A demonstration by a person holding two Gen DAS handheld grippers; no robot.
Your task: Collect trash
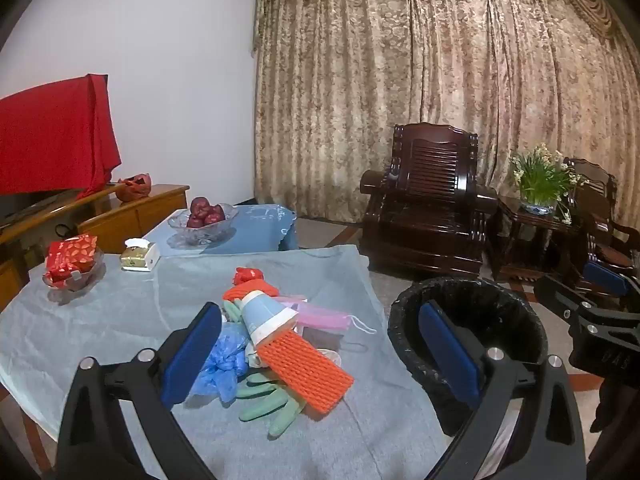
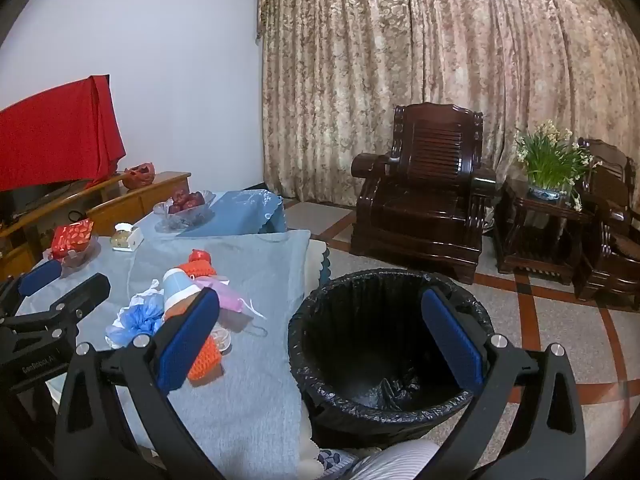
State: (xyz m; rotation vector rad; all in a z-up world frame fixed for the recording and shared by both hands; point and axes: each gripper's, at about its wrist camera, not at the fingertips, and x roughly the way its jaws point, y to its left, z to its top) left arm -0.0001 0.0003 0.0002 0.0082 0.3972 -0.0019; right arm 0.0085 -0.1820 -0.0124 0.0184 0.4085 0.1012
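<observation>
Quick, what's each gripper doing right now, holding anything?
Left gripper: open, holding nothing, above the trash pile.
Right gripper: open, holding nothing, near the bin.

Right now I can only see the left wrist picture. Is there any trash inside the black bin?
Observer: No. The right wrist view looks down into the bin, and only its crumpled black liner shows at the bottom.
Operator: Is my other gripper open?
Observer: Yes. The right gripper has its jaws wide apart and holds nothing.
Operator: Is anything hiding at the table corner near the bin?
Observer: A white cloth with a teal scalloped edge peeks out from under the blue tablecloth.
</observation>
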